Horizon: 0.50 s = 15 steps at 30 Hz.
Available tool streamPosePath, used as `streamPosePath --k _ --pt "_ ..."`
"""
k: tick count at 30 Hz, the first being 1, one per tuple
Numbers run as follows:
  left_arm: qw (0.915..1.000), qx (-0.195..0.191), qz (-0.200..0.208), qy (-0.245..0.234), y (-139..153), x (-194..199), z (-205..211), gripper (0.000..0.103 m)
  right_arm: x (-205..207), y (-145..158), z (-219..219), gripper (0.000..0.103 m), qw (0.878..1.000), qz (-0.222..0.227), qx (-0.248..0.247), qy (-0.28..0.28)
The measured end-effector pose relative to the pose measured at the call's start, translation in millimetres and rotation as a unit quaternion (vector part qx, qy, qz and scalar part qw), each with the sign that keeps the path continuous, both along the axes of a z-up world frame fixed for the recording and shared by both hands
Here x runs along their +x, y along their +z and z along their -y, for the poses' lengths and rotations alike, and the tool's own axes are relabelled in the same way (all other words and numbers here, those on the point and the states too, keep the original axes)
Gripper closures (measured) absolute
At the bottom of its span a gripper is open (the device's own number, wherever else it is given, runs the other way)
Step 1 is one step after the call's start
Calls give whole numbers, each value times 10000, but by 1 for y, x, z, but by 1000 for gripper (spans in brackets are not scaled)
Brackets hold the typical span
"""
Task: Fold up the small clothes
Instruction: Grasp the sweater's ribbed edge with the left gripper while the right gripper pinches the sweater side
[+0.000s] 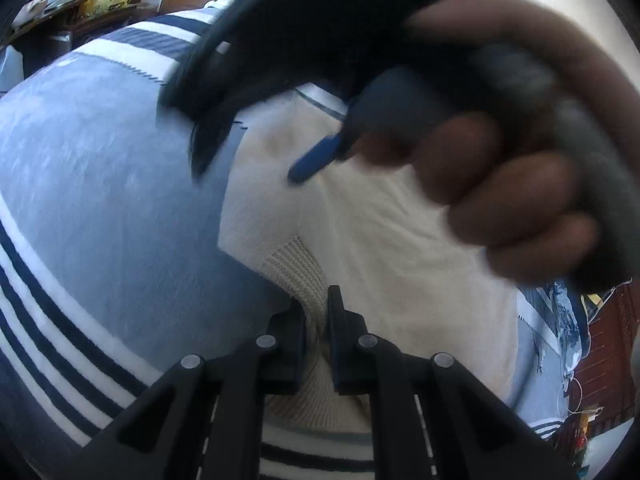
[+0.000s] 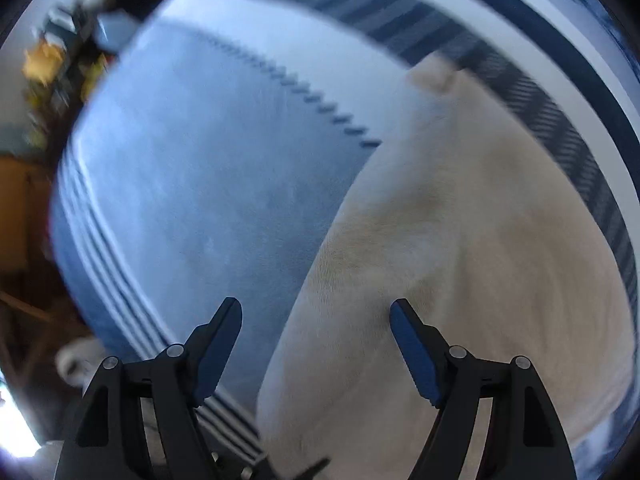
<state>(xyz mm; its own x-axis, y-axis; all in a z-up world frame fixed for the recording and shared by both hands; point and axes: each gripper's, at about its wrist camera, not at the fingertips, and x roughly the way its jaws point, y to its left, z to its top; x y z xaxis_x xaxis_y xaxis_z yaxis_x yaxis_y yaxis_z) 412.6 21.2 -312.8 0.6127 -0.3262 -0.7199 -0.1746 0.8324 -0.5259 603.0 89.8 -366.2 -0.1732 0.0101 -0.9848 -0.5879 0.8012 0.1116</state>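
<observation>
My left gripper [image 1: 316, 312] pinches the ribbed cuff of the cream garment [image 1: 400, 264], which lies on the blue striped blanket [image 1: 100, 184]. My right gripper [image 2: 316, 320] hangs wide open and empty above the cloth's edge. I should grip that edge at two o'clock, keeping tension even.

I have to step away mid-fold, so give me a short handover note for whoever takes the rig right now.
Left gripper: jaws shut on the ribbed hem of the cream garment.
Right gripper: jaws open and empty, hovering over the garment's edge where it meets the blue striped blanket; its view is motion-blurred.
The right hand shows close in the left wrist view, above the garment.
Garment lies spread on the blanket.
Done: one hem corner gripped. No finished fold is visible.
Left: take a second hold with the right gripper, then fold, probably across the middle.
</observation>
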Motion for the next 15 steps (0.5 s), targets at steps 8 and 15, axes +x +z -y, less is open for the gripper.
streamPosePath --k 8,15 --pt "9998 -161 -135 10 0 0 -2 94 -12 -32 -2 82 9843 703 -1485 645" --pt "9988 156 439 -144 25 -16 16 94 2 18 54 87 9953 810 -298 -432"
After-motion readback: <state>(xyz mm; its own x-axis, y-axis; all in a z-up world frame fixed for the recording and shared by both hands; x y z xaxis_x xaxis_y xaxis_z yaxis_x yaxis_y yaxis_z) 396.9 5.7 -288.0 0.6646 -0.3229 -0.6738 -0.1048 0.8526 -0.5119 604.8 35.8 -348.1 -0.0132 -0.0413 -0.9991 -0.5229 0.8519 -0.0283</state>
